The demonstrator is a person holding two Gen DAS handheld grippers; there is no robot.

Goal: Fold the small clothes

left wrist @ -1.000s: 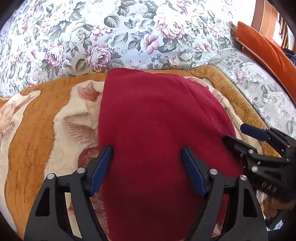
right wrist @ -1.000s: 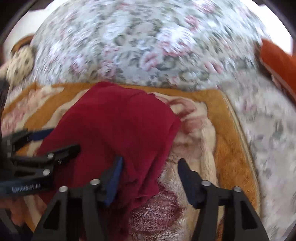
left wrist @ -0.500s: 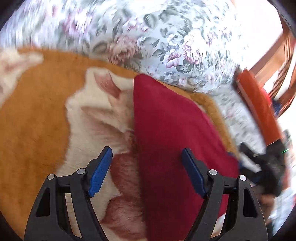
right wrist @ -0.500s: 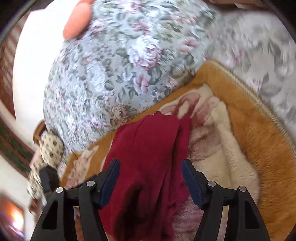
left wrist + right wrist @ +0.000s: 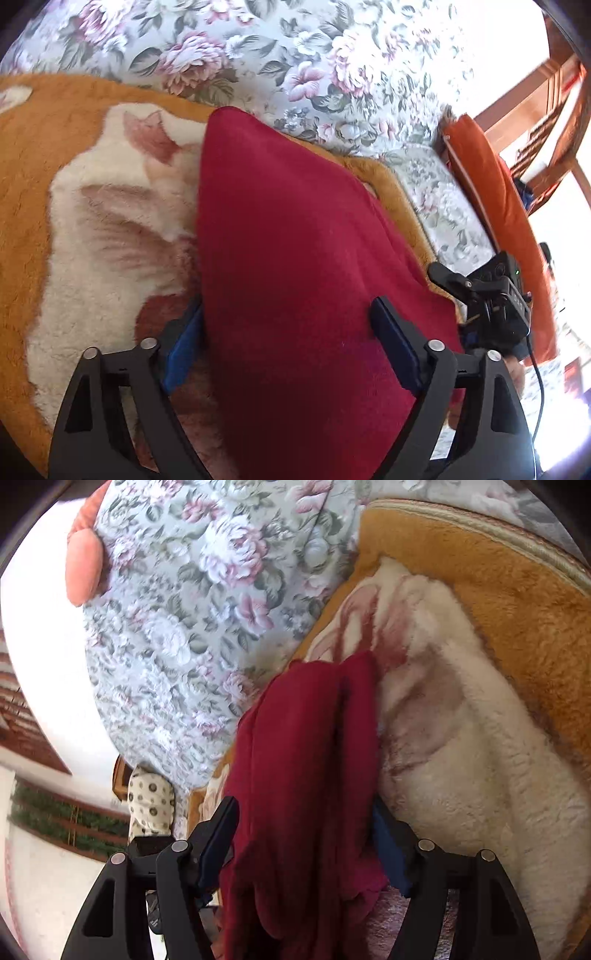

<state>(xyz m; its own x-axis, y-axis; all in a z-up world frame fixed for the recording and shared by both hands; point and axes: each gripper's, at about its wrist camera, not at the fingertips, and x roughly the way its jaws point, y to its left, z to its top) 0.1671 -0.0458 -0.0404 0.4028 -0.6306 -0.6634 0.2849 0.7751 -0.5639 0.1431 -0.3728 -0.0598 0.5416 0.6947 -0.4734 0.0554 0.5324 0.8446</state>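
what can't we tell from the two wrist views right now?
- Left wrist view: whether the left gripper pads press the red garment; the cloth covers part of the left pad.
- Right wrist view: whether the right gripper has any grip; bunched garment hides its right pad.
- Both views: the garment's near end runs off the bottom edge, so its type stays unclear.

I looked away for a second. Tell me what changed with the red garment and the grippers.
Both grippers rolled and swung. The left gripper, jaws just opened wider, now straddles the red garment; the right gripper shifted to straddle its bunched edge. The garment stays on the fleece blanket.
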